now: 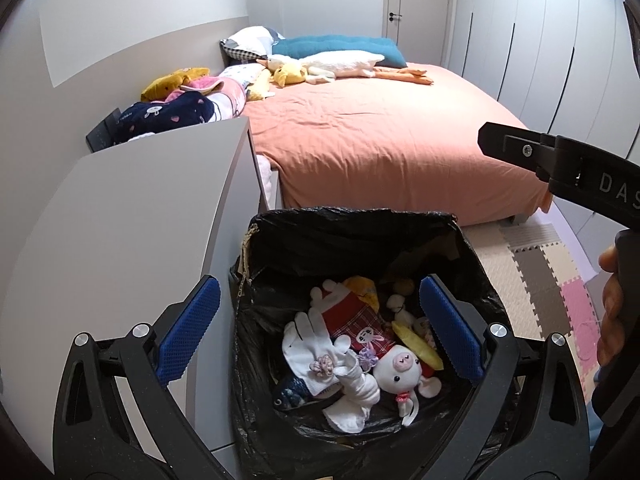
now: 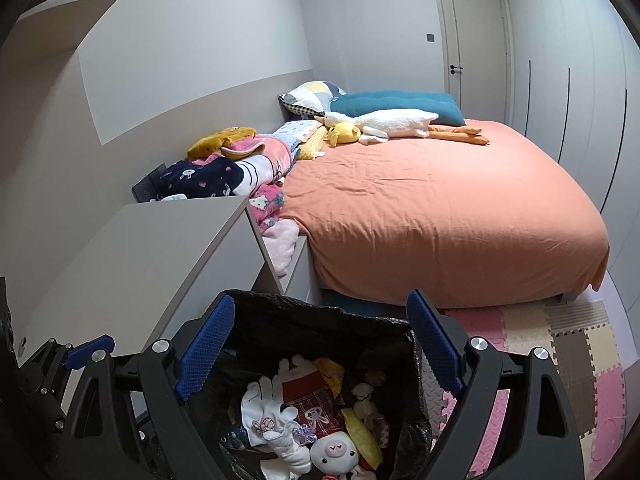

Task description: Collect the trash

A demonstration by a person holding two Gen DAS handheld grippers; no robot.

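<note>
A bin lined with a black trash bag stands on the floor below both grippers. Inside lie a white glove, a red plaid cloth, a white pig plush, yellow pieces and white socks. My left gripper hangs open over the bag with nothing between its blue pads. In the right wrist view, my right gripper is also open and empty above the same bag, with the pig plush beneath it. A person's hand holds the right gripper's handle.
A grey cabinet stands directly left of the bin. Behind it is a bed with an orange sheet, piled clothes and a plush goose. A foam puzzle mat covers the floor to the right, beside wardrobe doors.
</note>
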